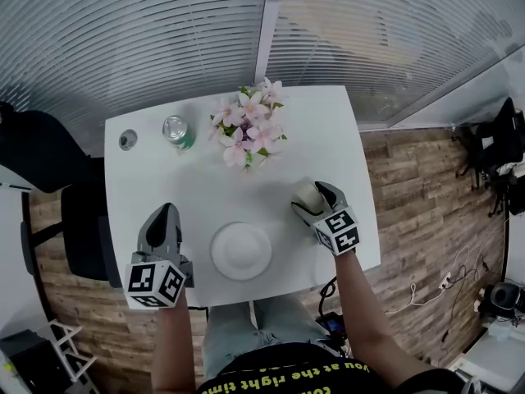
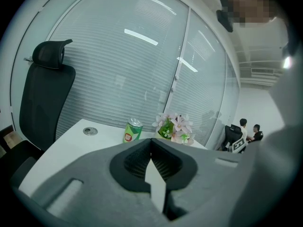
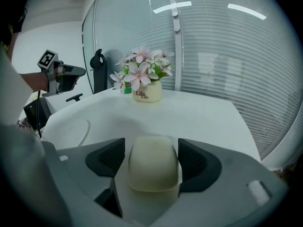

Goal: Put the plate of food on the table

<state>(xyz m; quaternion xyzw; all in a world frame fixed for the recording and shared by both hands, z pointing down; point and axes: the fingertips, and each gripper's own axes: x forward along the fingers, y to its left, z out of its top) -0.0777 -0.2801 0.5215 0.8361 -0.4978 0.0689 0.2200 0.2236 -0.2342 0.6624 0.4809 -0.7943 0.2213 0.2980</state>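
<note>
- White bench (image 1: 328, 138) fills the middle of the head view, its far edge against a glass wall hung with slatted blinds (image 1: 164, 39).
- White plate (image 1: 241, 250) lies flat on the bench by the near edge, between the two grippers and apart from both.
- Cream bun (image 1: 308, 194) sits to the right of the plate; bare bench surface separates them.
- Right hand-held gripper (image 1: 313, 197) slants down at the bun with its jaws wide. In the right gripper view the bun (image 3: 154, 162) stands between the dark pads (image 3: 110, 157), which flank it closely without squeezing it.
- Left hand-held gripper (image 1: 166, 213) hovers just left of the plate. Its jaws are closed together and it holds no object.
- Pink flowers in a cream pot (image 1: 250, 130) stand at the far middle of the bench, straight beyond the plate and well apart from it.
- Green can (image 1: 177, 131) stands upright just left of the flowers, and a round grey grommet (image 1: 128, 139) is set in the bench farther left.
- Black office chair (image 2: 45, 93) stands off the bench's left side.
- Two seated people (image 2: 248, 129) show far off in the left gripper view, beyond the flowers.
</note>
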